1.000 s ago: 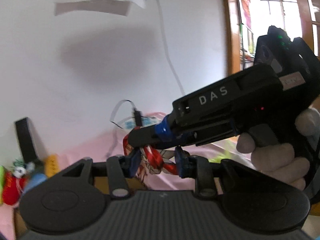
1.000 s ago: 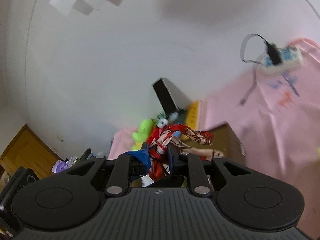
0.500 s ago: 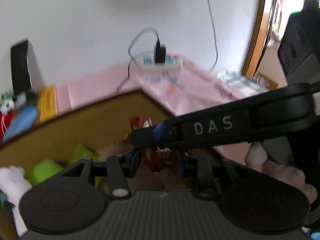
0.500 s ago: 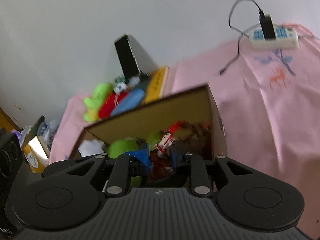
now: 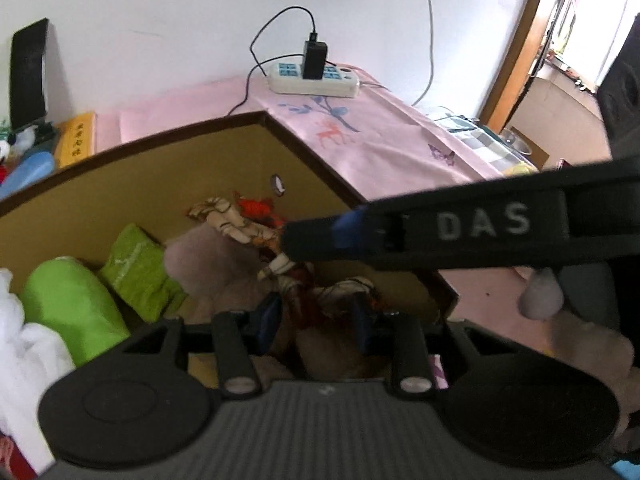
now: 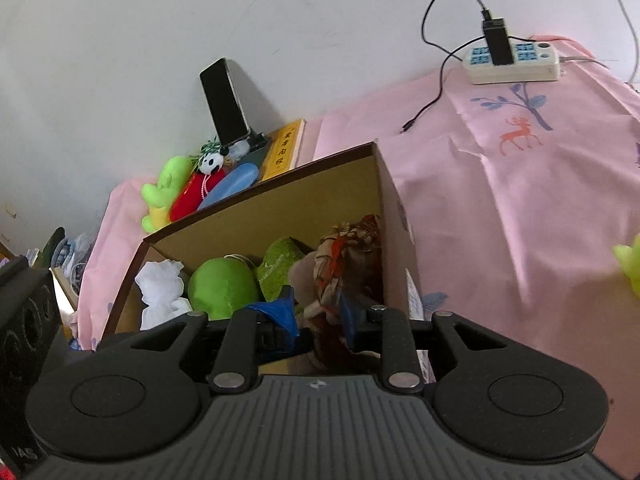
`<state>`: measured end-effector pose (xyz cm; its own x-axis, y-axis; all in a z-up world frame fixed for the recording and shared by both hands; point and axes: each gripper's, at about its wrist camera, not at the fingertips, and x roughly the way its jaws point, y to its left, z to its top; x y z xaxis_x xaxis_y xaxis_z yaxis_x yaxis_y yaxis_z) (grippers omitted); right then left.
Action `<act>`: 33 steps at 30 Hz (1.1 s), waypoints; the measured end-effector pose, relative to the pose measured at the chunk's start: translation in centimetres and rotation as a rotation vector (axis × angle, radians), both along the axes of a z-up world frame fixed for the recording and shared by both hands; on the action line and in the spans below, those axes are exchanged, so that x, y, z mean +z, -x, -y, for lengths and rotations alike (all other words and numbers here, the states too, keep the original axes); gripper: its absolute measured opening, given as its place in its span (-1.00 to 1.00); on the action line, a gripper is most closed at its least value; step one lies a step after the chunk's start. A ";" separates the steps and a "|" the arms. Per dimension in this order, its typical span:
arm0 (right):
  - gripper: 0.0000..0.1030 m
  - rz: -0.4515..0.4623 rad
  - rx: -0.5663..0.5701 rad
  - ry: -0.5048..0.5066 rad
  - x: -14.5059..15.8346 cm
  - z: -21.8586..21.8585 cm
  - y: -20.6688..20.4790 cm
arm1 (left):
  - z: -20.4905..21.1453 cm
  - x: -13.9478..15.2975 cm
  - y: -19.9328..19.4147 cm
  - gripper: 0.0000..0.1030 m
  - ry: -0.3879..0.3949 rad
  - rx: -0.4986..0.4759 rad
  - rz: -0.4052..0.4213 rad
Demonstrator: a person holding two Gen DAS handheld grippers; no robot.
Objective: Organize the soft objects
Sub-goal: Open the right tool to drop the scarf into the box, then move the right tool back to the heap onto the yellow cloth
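A red and cream patterned cloth (image 5: 236, 220) lies draped inside the open cardboard box (image 5: 160, 136), over a beige plush (image 5: 200, 256). My left gripper (image 5: 314, 322) is low in the box, its blue pads shut on the cloth's near end. My right gripper (image 6: 318, 314) reaches into the same box (image 6: 260, 188). Its jaws are opening, and the cloth (image 6: 340, 248) hangs loosely between them. Its black housing (image 5: 460, 236) crosses the left wrist view from the right. A round green plush (image 6: 224, 284), a green pouch (image 5: 136, 268) and a white plush (image 6: 160, 284) fill the box's left side.
The box stands on a pink tablecloth (image 6: 500, 200). Behind it are small toys (image 6: 188, 192), a yellow book (image 6: 286, 148) and a phone on a stand (image 6: 224, 100). A power strip (image 6: 512, 60) lies at the back right, and a yellow-green toy (image 6: 630, 264) at the right edge.
Both grippers have come down together, carrying the cloth from in front of the wall into the box. The right gripper's jaws have parted around the cloth; the left keeps its grip.
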<state>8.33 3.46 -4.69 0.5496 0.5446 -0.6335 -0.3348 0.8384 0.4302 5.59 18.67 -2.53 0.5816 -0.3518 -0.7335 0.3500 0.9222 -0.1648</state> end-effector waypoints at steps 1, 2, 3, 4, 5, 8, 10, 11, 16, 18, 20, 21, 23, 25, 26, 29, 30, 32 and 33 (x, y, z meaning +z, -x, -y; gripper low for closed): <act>-0.87 0.005 -0.002 0.002 0.0 0.1 0.3 | -0.1 0.2 0.3 -0.45 -0.003 0.006 0.004; -0.87 0.010 -0.001 0.002 0.1 0.3 0.6 | -0.1 0.4 0.5 -0.42 -0.004 0.014 0.009; -0.86 0.014 -0.001 0.004 0.2 0.4 0.9 | -0.1 0.7 0.8 -0.34 -0.008 0.023 0.013; -0.85 0.021 -0.004 0.006 0.3 0.5 1.2 | 0.0 0.8 0.9 -0.30 -0.014 0.030 0.018; -0.85 0.030 -0.007 0.012 0.4 0.7 1.7 | 0.1 1.0 1.2 -0.27 -0.018 0.034 0.024; -0.85 0.051 -0.011 0.024 0.6 1.0 2.7 | 0.3 1.7 2.6 -0.24 -0.021 0.039 0.040; -0.85 0.059 -0.016 0.023 0.7 1.4 3.3 | 0.6 2.1 3.3 -0.24 -0.032 0.047 0.060; -0.85 0.061 -0.018 0.020 0.8 1.7 3.7 | 0.7 2.4 3.6 -0.24 -0.038 0.051 0.070; -0.85 0.076 -0.030 -0.007 1.1 2.9 5.2 | 1.2 3.7 5.2 -0.23 -0.054 0.066 0.109; -0.84 0.085 -0.039 -0.007 1.4 3.4 5.8 | 1.6 3.9 5.9 -0.20 -0.054 0.064 0.111; -0.84 0.101 -0.049 0.000 1.6 4.0 6.4 | 2.2 4.1 6.7 -0.18 -0.061 0.062 0.118; -0.84 0.105 -0.054 0.003 1.7 4.4 6.6 | 2.6 4.1 7.0 -0.18 -0.067 0.059 0.124; -0.84 0.104 -0.066 0.005 1.7 5.2 7.0 | 3.5 4.0 7.6 -0.16 -0.074 0.049 0.126; -0.84 0.098 -0.080 0.006 1.5 6.1 7.4 | 4.6 3.8 8.1 -0.15 -0.075 0.032 0.118; -0.84 0.093 -0.089 0.009 1.4 6.6 7.6 | 5.2 3.6 8.3 -0.10 -0.081 0.025 0.123; -0.83 0.079 -0.113 0.019 1.0 8.2 8.1 | 7.2 3.2 8.8 -0.09 -0.088 -0.012 0.111; -0.83 0.075 -0.121 0.024 0.8 8.7 8.3 | 7.8 3.0 8.9 -0.09 -0.084 -0.023 0.102; -0.83 0.066 -0.142 0.034 0.5 9.8 8.7 | 9.2 2.6 9.1 -0.09 -0.088 -0.050 0.092; -0.83 0.061 -0.151 0.037 0.3 10.3 9.0 | 9.9 2.4 9.2 -0.09 -0.092 -0.065 0.090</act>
<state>-0.65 -6.88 -4.35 0.6613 0.4296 -0.6150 -0.2279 0.8961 0.3809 -3.59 8.75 -0.09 0.6244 -0.3247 -0.7104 0.4191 0.9068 -0.0461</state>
